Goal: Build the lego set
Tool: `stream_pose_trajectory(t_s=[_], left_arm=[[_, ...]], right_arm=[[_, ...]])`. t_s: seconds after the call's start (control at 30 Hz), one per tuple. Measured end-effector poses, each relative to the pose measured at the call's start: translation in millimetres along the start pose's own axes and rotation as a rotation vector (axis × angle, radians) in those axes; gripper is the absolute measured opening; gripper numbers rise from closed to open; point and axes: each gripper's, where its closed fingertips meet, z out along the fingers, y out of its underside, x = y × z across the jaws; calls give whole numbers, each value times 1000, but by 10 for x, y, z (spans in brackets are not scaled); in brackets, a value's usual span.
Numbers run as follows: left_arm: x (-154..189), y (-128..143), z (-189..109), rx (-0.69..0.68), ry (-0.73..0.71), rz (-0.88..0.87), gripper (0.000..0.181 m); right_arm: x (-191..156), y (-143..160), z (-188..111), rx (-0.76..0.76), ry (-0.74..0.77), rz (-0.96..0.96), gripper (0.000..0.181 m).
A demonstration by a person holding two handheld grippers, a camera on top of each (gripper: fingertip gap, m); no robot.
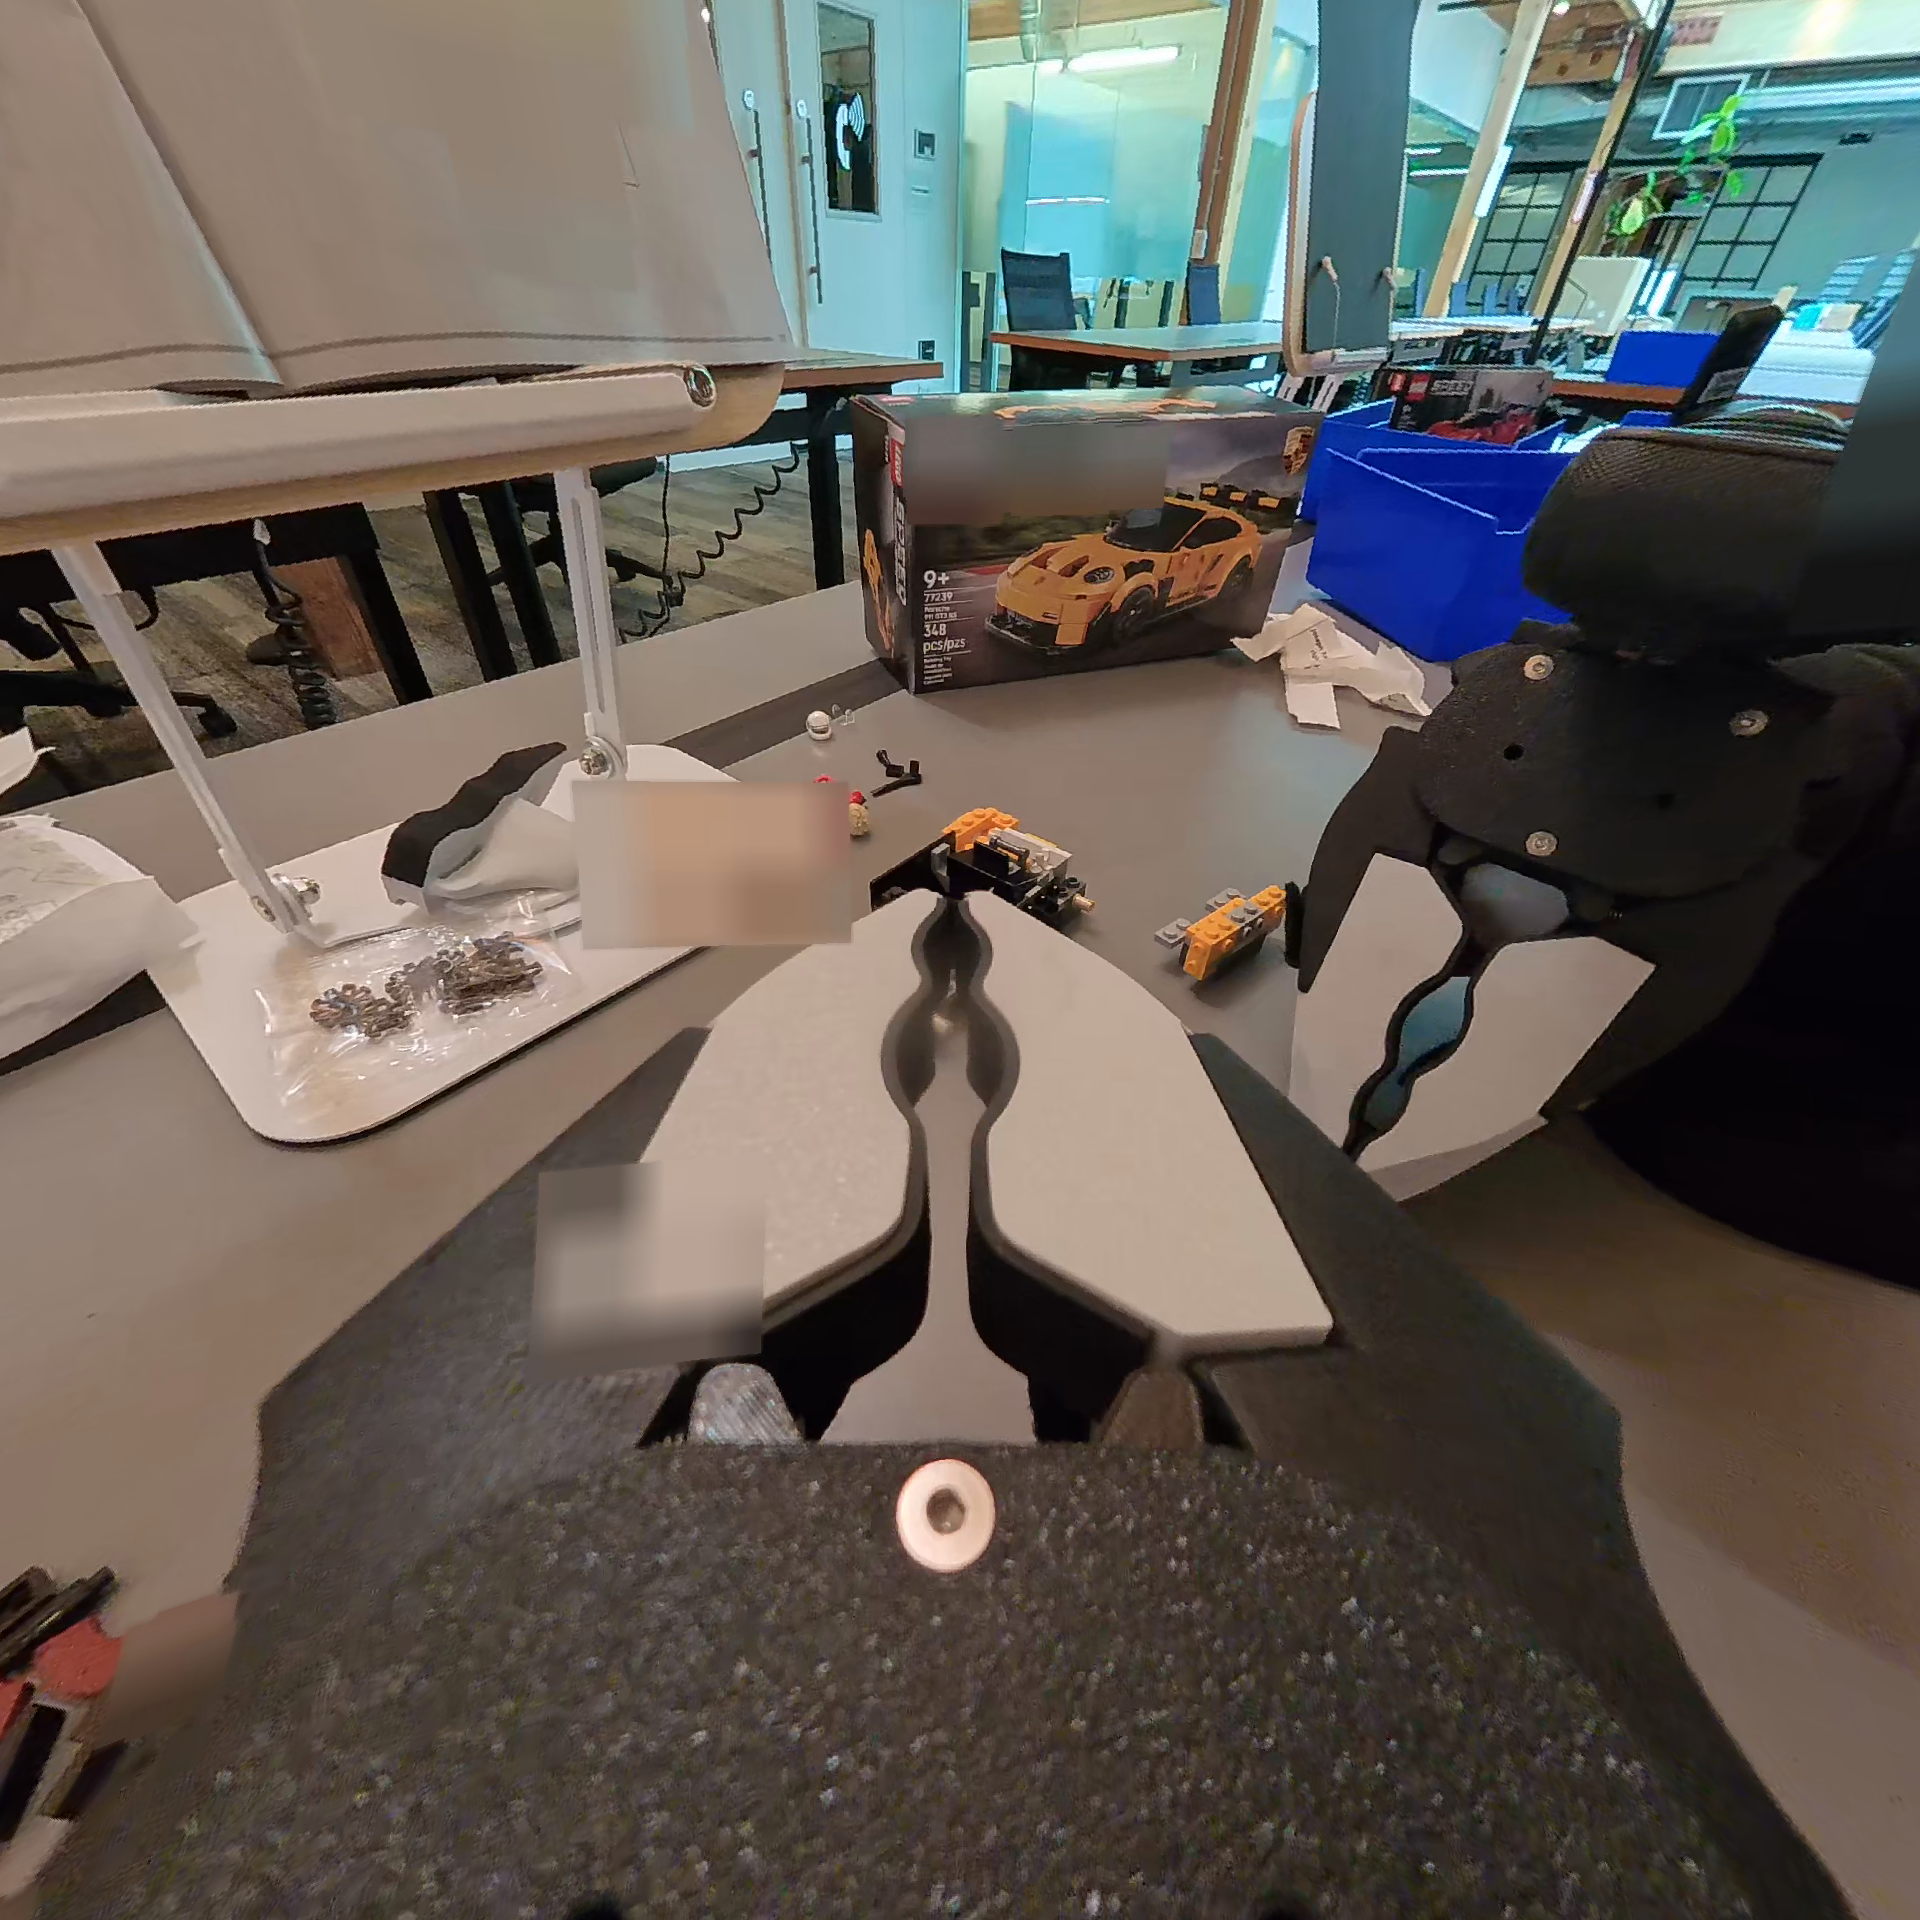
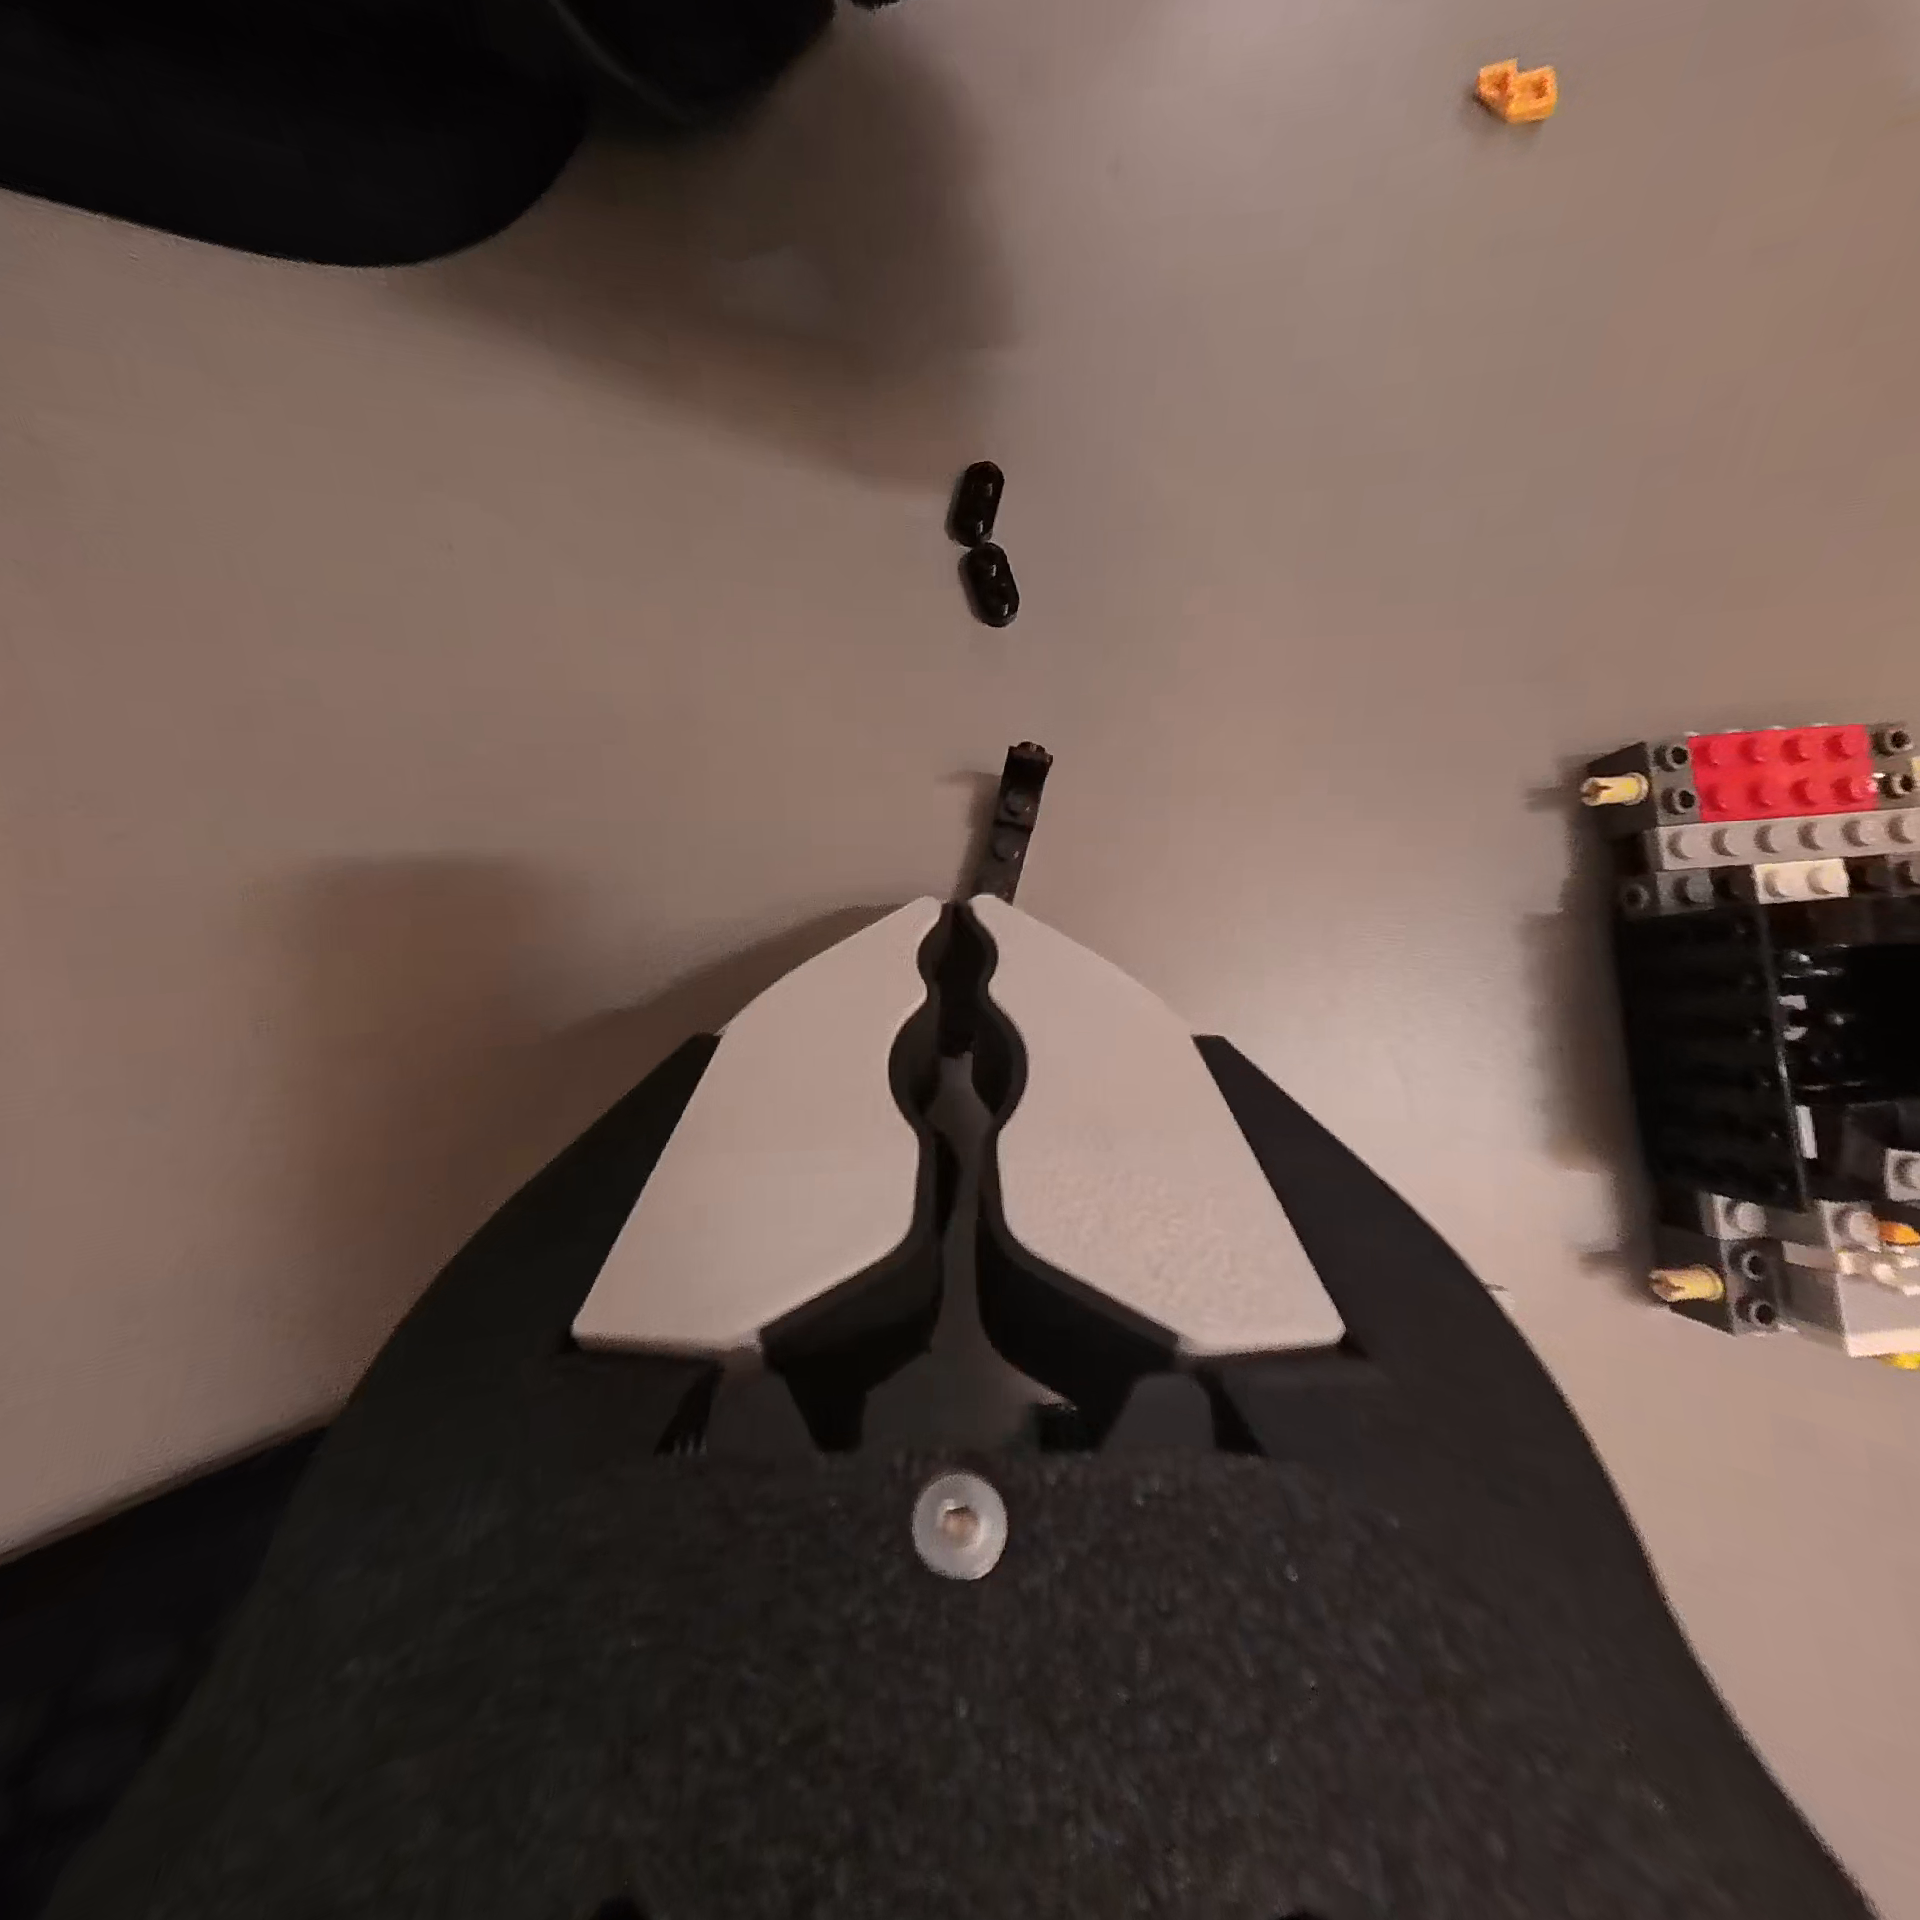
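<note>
Pinching black plate (image 2: 1013,826) (open table (image 2: 520,623) ahead)

The left gripper (image 1: 951,914) is held low over the worktop (image 1: 935,748), level and pointing across it, its jaws pressed together with only a thin wavy slit between the pale fingers (image 1: 810,1091). The right gripper (image 2: 961,909) hangs above the worktop to its right, pointing steeply down, jaws closed on a thin black piece (image 2: 1013,821) that sticks out past the tips.
</note>
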Motion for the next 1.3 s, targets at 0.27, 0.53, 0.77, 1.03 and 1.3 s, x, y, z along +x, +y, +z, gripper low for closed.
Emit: stream_pose_trajectory(t_s=[0.27, 0.53, 0.77, 1.03, 1.3], left_arm=[[13, 1, 2, -2, 8, -1, 0], [19, 3, 3, -5, 14, -5, 0], [24, 5, 4, -7, 19, -8, 0], [30, 10, 5, -10, 22, -7, 0], [10, 38, 15, -20, 19, -16, 0]], right_arm=[[-24, 59, -40, -24, -15, -24, 0], [44, 25, -132, 18, 7, -7, 6], [109, 15, -60, 5, 50, 18, 29], [37, 38, -28, -26, 17, 25, 1], [537, 224, -848, 110, 143, 150, 35]])
